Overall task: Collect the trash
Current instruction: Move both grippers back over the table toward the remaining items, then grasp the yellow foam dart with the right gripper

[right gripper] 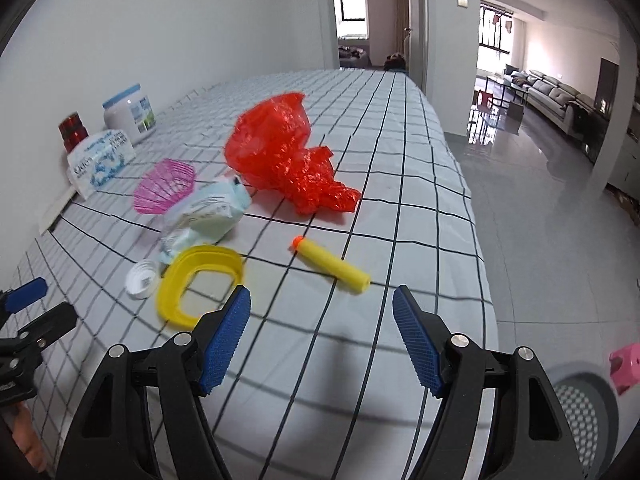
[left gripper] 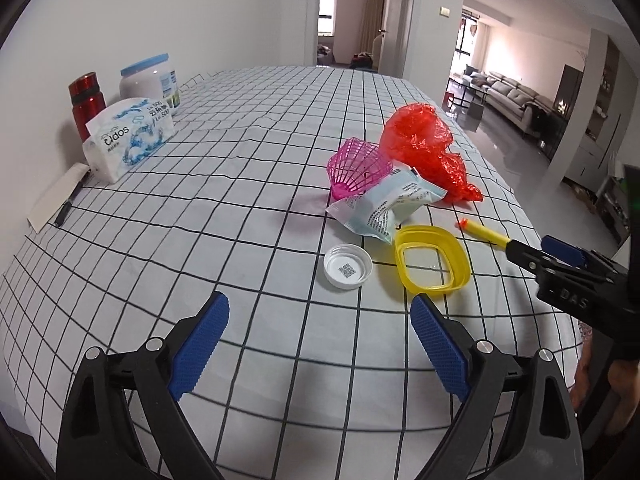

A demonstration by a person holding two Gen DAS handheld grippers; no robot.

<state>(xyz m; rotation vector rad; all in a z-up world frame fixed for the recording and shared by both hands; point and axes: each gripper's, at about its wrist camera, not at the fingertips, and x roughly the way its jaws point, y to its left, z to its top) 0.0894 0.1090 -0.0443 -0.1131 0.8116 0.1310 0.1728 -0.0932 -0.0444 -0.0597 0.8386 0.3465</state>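
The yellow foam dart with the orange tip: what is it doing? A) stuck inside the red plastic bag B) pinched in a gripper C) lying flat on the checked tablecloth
C: the yellow foam dart lies flat on the checked tablecloth, ahead of the open right gripper.

Stood against the white wall at the table's far left: a red metal flask [left gripper: 86, 101], a white jar with a pale blue lid [left gripper: 150, 80] just beside it, and in front of both a soft tissue pack [left gripper: 130, 136] printed in blue. Lay nearer along the wall, a flat white card [left gripper: 58, 196] with a black pen [left gripper: 70, 204] resting on its edge. Covered all over by a white cloth with a black grid [left gripper: 240, 184]. Opened beyond onto a glossy grey floor [right gripper: 540, 208], a long grey sofa [right gripper: 560, 92] and a dark window [right gripper: 352, 4]. Showed low beside the table a round grey bin [right gripper: 580, 412] and something pink [right gripper: 626, 364], its shape unclear.
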